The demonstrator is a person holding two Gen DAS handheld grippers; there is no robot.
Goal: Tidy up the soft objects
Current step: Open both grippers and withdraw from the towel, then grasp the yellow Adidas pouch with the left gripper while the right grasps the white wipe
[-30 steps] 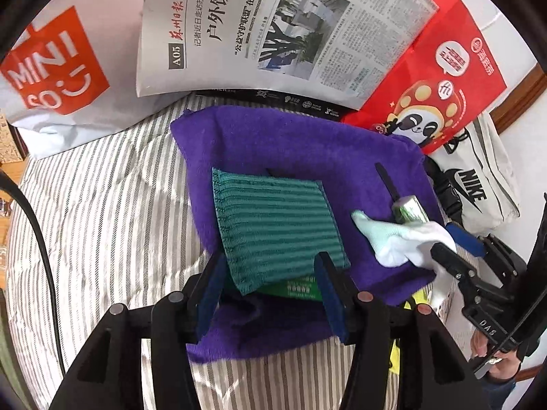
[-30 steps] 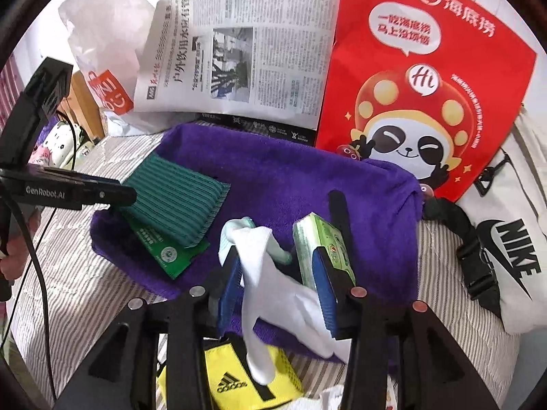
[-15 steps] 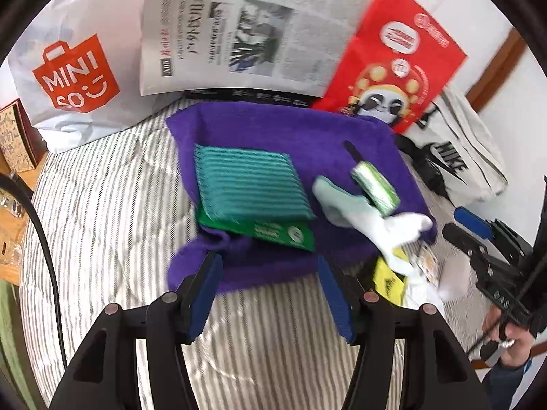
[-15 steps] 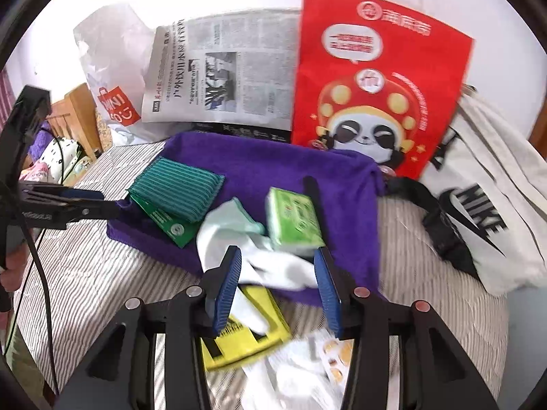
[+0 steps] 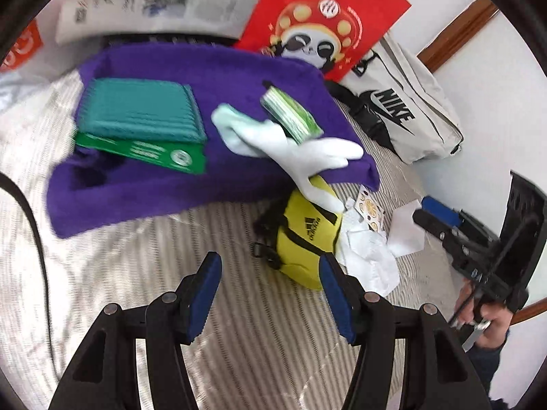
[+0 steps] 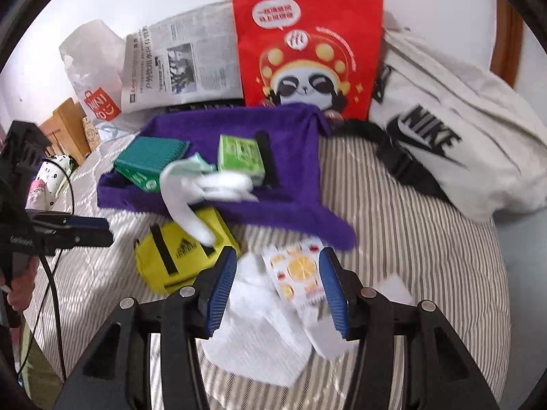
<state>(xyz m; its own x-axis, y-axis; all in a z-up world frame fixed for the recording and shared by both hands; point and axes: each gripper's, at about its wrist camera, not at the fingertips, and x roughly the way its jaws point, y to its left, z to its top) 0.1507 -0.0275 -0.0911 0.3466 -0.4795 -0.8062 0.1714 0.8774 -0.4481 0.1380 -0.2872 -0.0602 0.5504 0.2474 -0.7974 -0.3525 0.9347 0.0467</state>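
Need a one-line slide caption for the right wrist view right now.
Open right claw hovers over white tissues beside a yellow Adidas pouch, purple towel behind.

Between my left gripper [image 5: 270,294] and the purple towel [image 5: 205,184] lies bare striped bedding [image 5: 154,249], free to cross. My right gripper [image 6: 278,285] hangs over white cloths [image 6: 259,335], with the yellow pouch [image 6: 171,256] just left crowding that side.
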